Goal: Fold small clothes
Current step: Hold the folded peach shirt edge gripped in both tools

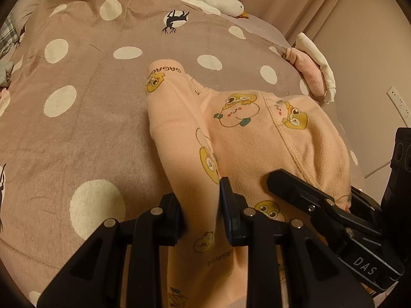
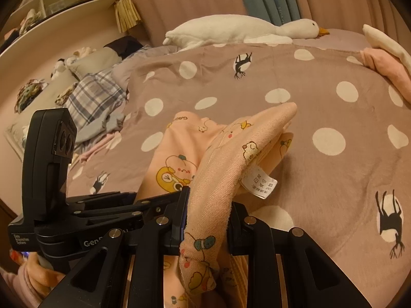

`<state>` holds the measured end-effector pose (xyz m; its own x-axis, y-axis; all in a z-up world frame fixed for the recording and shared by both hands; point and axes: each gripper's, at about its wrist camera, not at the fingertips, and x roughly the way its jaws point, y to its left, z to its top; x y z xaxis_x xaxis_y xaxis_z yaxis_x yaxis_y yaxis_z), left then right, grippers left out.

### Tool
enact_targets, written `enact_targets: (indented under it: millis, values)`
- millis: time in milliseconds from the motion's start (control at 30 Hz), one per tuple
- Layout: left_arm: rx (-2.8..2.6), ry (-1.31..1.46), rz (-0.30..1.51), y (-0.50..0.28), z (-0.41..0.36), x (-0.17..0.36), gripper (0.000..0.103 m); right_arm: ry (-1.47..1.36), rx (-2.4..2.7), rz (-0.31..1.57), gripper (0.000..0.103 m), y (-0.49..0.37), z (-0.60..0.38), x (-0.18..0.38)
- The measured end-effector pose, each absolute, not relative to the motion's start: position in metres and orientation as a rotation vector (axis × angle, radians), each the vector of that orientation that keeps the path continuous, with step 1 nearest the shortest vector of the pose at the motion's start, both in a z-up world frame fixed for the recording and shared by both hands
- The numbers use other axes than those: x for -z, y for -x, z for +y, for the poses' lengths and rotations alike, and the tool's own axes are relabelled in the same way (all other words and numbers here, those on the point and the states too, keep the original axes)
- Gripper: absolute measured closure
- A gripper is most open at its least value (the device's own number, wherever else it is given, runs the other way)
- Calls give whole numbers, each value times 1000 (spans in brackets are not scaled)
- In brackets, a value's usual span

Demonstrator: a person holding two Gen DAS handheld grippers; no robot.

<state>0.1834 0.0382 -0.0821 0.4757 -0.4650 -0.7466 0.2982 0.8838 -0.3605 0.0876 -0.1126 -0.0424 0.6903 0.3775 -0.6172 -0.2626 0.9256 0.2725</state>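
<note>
A small peach garment (image 1: pixel 246 133) printed with cartoon figures lies on a bed, over a brown blanket (image 1: pixel 84 118) with cream dots and black animal shapes. Both tools are clamped on it.

In the left wrist view, the left tool (image 1: pixel 200 205) has a fold of the peach cloth pinched between its two black fingers, which stand narrow with the cloth filling the gap. From there one long part of the garment runs away across the blanket, ending in a cuff with printed letters. The wider part of the garment spreads to the right, its stitched seam showing. The right tool (image 1: pixel 272 179) enters from the right edge and lies against that wider part.

In the right wrist view, the right tool (image 2: pixel 208 213) grips a ribbed band of the garment (image 2: pixel 215 179), again with narrow jaws closed on cloth. The band arches up and forward from the fingers, and a white care label (image 2: pixel 259 182) hangs off its underside. The left tool (image 2: pixel 133 200) reaches in from the left just beside it, with a hand (image 2: pixel 38 269) visible at its handle.

A white plush goose (image 2: pixel 239 29) lies along the far side of the bed. A pink and white folded pile (image 1: pixel 313 69) sits at the right edge of the bed, well apart from the garment. Plaid cloth (image 2: pixel 92 97) and pillows are heaped at the left end.
</note>
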Motion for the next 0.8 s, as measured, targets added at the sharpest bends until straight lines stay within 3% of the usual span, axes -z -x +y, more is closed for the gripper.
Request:
enact_targets:
  millis: [800]
  values:
    - [457,164,1006,-196,28,95,79,-180,-355,761,78,-102,-116,53]
